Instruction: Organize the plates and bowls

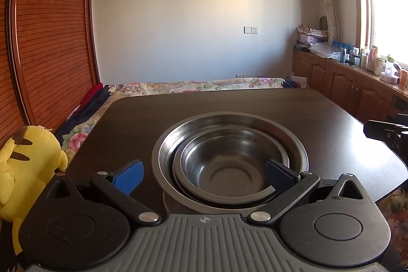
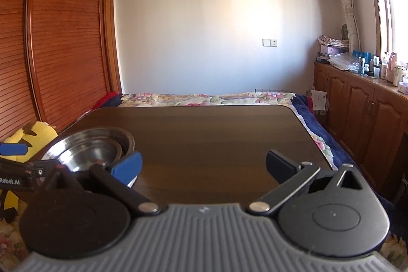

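Note:
A stack of steel bowls (image 1: 229,159) sits on the dark table (image 1: 229,103), a smaller bowl (image 1: 229,170) nested in a larger one; something white shows under its near edge. My left gripper (image 1: 204,176) is open right above the stack's near rim, empty, its blue pads (image 1: 128,176) spread wide. In the right wrist view the same stack (image 2: 89,148) lies at the left, partly hidden by the left gripper's finger (image 2: 12,149). My right gripper (image 2: 204,166) is open and empty over bare tabletop (image 2: 216,139), to the right of the stack.
A yellow plush toy (image 1: 28,165) sits at the table's left edge. A bed with a floral cover (image 1: 199,84) lies behind the table. Wooden cabinets (image 1: 344,83) with bottles stand along the right wall. A wooden wardrobe (image 1: 51,29) is on the left.

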`<state>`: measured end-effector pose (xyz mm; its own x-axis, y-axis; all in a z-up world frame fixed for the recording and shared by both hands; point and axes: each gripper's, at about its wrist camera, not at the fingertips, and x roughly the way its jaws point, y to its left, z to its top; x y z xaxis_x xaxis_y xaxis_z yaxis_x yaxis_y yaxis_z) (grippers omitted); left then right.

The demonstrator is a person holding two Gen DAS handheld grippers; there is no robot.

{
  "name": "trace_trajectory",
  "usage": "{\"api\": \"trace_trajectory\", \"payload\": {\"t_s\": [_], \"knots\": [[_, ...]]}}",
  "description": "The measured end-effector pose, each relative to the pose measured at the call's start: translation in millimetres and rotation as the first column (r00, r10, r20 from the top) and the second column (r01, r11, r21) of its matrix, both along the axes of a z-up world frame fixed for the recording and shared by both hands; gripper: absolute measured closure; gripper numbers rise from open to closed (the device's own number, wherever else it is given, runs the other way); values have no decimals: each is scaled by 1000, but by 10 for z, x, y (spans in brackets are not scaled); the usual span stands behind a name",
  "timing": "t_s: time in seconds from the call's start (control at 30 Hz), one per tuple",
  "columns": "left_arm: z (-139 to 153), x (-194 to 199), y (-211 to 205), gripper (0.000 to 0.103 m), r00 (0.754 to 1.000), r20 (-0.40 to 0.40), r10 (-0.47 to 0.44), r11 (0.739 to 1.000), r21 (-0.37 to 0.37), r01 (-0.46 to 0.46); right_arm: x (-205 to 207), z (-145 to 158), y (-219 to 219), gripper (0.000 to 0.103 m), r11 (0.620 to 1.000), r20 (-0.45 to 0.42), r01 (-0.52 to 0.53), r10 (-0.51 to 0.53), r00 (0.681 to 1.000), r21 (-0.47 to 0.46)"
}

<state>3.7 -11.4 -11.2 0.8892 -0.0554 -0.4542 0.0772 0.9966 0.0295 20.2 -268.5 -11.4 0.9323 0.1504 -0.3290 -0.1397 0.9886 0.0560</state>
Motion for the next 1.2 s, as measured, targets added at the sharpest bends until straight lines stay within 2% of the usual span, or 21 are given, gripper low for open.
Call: {"api": "trace_trajectory", "payload": {"t_s": [1.2], "knots": [[33,-5,-7,0,1000,7,4,1000,-2,-4,12,24,-46,0,1000,7,10,-10,1000,-4]]}}
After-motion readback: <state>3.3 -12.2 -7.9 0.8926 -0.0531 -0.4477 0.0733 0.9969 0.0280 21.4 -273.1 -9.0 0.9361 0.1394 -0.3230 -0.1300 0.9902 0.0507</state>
